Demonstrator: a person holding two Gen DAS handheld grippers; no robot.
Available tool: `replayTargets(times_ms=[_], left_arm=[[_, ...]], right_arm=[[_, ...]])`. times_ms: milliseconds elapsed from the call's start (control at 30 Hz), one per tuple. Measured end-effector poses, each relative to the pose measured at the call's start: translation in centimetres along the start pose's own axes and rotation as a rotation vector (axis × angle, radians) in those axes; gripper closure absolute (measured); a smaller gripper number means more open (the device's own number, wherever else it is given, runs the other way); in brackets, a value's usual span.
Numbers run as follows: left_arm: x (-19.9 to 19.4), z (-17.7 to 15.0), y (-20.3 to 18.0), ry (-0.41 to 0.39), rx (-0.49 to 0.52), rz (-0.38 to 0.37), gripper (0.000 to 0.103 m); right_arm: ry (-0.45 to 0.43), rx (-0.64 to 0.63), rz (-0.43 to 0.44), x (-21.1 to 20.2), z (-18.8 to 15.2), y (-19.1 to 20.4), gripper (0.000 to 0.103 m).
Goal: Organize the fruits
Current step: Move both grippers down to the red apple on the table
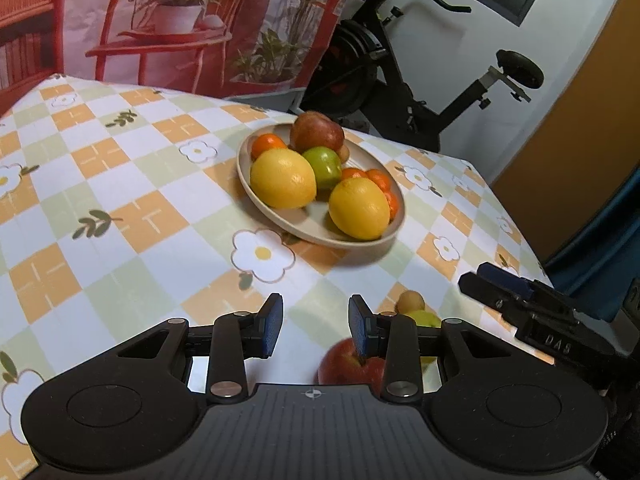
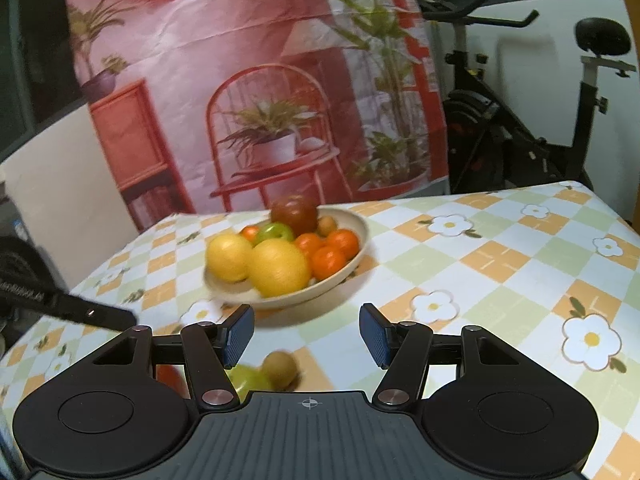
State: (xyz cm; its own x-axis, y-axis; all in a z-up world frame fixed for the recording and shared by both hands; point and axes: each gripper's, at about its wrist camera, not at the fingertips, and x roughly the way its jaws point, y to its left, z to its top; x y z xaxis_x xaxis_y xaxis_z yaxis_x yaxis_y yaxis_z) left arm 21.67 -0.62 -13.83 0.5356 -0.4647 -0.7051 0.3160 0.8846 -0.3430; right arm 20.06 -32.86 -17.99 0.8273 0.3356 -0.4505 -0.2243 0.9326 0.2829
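Left wrist view shows the left gripper [image 1: 315, 326] with its jaws partly open and nothing between them. A red apple [image 1: 347, 364] lies on the table [image 1: 120, 200] right under it, at about 5 o'clock from the blue pads. Just past the apple sit a green fruit [image 1: 425, 317] and a small brown fruit [image 1: 411, 301], close together. The bowl [image 1: 280, 222] is farther off at 12 o'clock, already full of lemons, oranges and apples. The right gripper [image 2: 307, 335] is also partly open and holds nothing; the brown fruit [image 2: 280, 369] and the green fruit [image 2: 248, 378] lie below it at about 7 o'clock. I think the apple is firm, smooth and a bit heavy, so it could slip or roll. It is best to grab it around its fat middle. The little brown one looks light and may be soft, so squeeze it gently.
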Motion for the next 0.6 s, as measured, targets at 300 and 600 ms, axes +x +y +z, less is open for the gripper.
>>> replayTargets(times_ms=[300,600], left_arm=[[0.5,-1.6,0.4,0.032,-0.033,-0.064,0.065],[0.3,-2.0,0.1,0.036,-0.009,-0.097,0.065]], right_arm=[[0.039,-0.079,0.033,-1.8,-1.5,3.0,0.048],[0.049,-0.098,0.055,-2.9,-2.1,4.1,0.048]])
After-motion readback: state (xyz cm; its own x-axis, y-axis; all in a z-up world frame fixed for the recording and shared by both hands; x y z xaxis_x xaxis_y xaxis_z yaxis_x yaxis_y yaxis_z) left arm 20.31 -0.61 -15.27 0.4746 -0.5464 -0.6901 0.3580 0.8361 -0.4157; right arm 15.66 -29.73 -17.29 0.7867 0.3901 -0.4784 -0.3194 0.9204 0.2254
